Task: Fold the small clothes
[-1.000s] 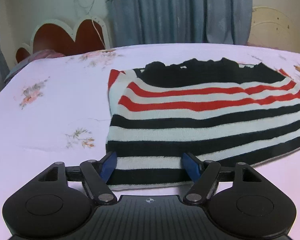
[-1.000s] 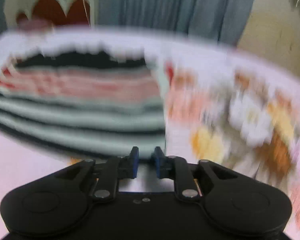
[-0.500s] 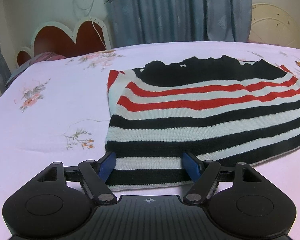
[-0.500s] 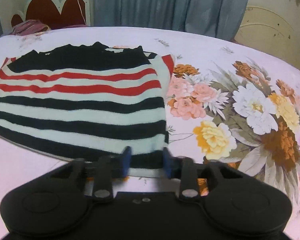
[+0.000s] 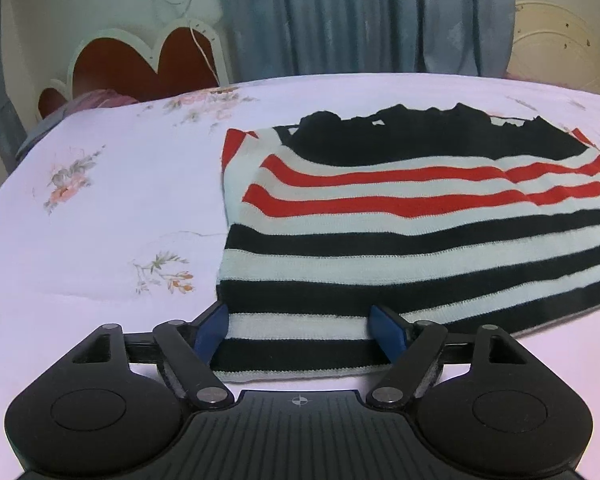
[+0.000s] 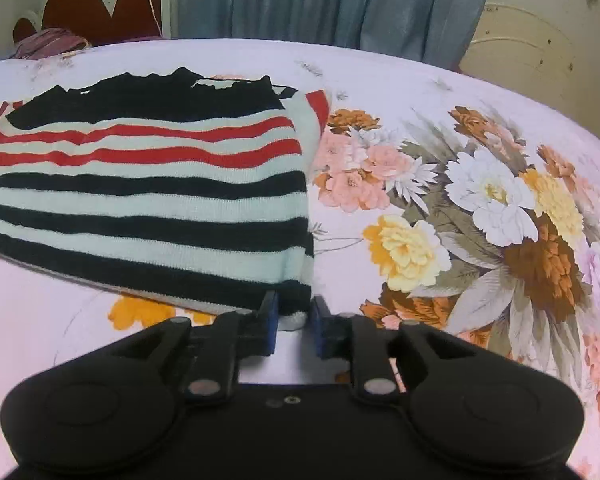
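- Lying flat on the floral bedsheet (image 5: 100, 216), one striped sweater (image 5: 400, 232) sits squared into a neat rectangle, its sides apparently already tucked in, its black upper edge at the far end.
- Both grippers are parked at the sweater's near hem, one per near corner region, and that hem looks like the edge about to be worked.
- Left gripper (image 5: 300, 330): spread wide, and its jaws have just been opening further; the hem lies between the blue pads, but they stand clear of the cloth rather than pressing it.
- Right gripper (image 6: 294, 320): at the sweater's near right corner, jaws narrow and just been easing apart; the corner sits in the gap, and I cannot tell whether the pads actually bite on it.
- Progress, as I read it: side folds done, the end-to-end fold bringing hem towards the far edge not yet made.
- Count: one sweater, two grippers, one heart-shaped headboard (image 5: 140, 64) beyond the sweater, one blue curtain (image 5: 360, 16) behind that.
- No other garment is visible waiting on the sheet.
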The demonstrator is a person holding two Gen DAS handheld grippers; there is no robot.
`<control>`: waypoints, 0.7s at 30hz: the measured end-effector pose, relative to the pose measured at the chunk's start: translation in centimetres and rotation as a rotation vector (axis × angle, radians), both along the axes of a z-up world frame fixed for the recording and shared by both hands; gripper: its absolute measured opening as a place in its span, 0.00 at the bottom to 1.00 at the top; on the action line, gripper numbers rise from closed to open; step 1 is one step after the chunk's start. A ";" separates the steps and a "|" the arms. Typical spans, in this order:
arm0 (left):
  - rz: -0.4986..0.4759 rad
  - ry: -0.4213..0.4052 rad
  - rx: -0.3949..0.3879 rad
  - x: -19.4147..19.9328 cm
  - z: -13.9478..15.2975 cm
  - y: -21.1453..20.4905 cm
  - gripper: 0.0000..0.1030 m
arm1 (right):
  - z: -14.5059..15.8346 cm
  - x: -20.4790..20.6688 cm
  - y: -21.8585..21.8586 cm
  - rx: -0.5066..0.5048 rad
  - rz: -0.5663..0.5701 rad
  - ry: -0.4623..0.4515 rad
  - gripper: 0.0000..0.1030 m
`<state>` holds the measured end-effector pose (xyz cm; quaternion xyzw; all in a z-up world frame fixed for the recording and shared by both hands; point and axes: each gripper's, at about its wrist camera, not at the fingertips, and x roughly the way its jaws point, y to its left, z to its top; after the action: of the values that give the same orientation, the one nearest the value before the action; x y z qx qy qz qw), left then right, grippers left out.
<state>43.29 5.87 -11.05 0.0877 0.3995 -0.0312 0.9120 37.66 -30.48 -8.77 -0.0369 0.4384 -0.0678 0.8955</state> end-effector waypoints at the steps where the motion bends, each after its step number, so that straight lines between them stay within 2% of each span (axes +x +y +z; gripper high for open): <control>1: 0.006 -0.003 0.002 -0.2 0.2 0.1 0.75 | 0.4 -0.1 -0.1 0.010 -0.011 -0.012 0.18; 4: 0.036 -0.023 -0.007 -1.4 1.0 0.6 0.75 | 1.7 -1.3 -0.3 -0.001 -0.026 -0.109 0.28; 6: 0.070 -0.043 -0.041 -2.7 1.5 1.5 0.75 | 2.2 -2.0 -0.4 0.017 -0.019 -0.147 0.27; 10: 0.135 -0.072 -0.156 -5.1 1.7 3.0 0.75 | 2.7 -2.6 0.1 0.044 0.009 -0.183 0.26; 12: 0.171 -0.054 -0.237 -5.9 1.3 3.6 0.75 | 3.0 -2.6 0.7 0.079 0.032 -0.195 0.24; 14: 0.233 -0.026 -0.342 -6.1 0.5 4.4 0.63 | 3.1 -2.4 1.6 0.120 0.059 -0.212 0.14; 15: 0.265 -0.001 -0.408 -5.9 -0.1 4.9 0.60 | 3.2 -2.2 2.0 0.145 0.072 -0.217 0.12; 17: 0.344 -0.006 -0.508 -5.3 -1.1 5.9 0.59 | 3.1 -1.2 2.7 0.203 0.093 -0.215 0.05; 21: 0.444 -0.028 -0.699 -3.4 -2.5 7.3 0.59 | 2.7 1.3 4.6 0.291 0.125 -0.194 0.03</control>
<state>39.87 13.15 -13.51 -0.3151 0.3614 0.0336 0.8769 39.01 -25.92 -6.04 0.0728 0.3519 0.0488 0.9319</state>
